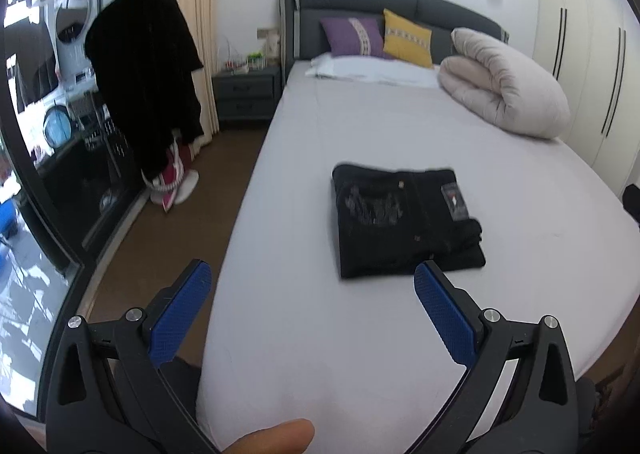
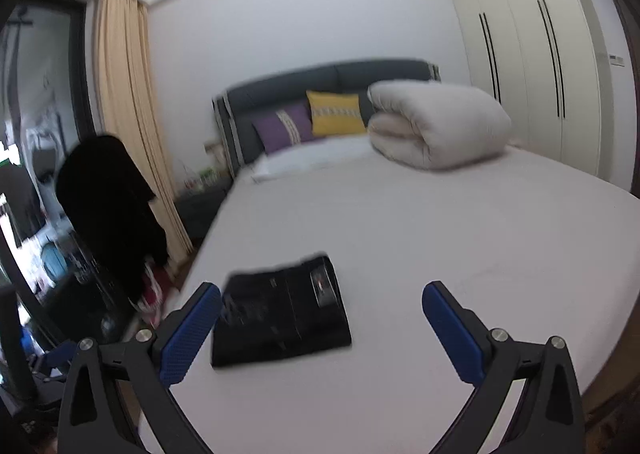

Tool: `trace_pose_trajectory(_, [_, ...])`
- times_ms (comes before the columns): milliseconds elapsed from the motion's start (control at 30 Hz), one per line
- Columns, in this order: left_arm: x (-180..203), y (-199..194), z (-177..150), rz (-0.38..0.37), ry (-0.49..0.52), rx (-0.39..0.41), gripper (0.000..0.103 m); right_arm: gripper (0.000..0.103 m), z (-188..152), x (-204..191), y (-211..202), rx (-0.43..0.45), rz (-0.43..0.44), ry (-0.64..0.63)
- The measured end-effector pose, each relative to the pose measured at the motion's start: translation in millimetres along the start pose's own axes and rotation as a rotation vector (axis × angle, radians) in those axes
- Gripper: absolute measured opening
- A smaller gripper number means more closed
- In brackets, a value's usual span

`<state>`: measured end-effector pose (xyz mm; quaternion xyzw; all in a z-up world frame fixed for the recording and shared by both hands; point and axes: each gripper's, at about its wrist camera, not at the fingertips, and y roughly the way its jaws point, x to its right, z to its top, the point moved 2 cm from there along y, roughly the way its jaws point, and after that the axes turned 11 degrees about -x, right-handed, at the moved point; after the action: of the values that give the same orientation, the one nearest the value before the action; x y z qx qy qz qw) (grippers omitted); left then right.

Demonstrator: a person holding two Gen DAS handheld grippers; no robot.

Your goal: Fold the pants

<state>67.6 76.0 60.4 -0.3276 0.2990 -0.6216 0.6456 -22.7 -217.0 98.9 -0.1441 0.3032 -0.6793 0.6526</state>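
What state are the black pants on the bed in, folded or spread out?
Folded. The pants lie as a compact stacked rectangle on the bed, no legs extended, both grippers clear.

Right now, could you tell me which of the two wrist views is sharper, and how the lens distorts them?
Left wrist view: fairly sharp, the folded pants have crisp edges. Right wrist view: motion-blurred, the pants and the duvet look smeared. Both views: fisheye bends the bed edge and darkens the corners.
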Motion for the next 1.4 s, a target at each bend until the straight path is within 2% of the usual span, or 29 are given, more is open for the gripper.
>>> trace_pose_trajectory(200, [-9.3, 30.7, -7.4, 0.007, -0.036, -0.053, 0.103, 0.103, -12.9, -17.4, 9.2, -0.024, -0.024, -0.077])
trace_pose_trajectory(400, [-10.6, 54.3, -7.5, 0.012, -0.035, -0.086, 0.103, 0.103, -27.1, -24.6, 20.6, -0.087, -0.012, -0.097])
trace_pose_trajectory(1000, [-4.5, 99.0, -23.9, 0.029, -0.017, -0.173, 0.103, 0.103, -49.9, -24.0, 41.8, -0.226, -0.031, -0.131])
trace_pose_trajectory(1400, [-2.9, 114.3, -33.8, 0.038, -0.028, -0.192, 0.103, 0.103, -56.7, -24.5, 53.6, -0.284, -0.032, -0.130])
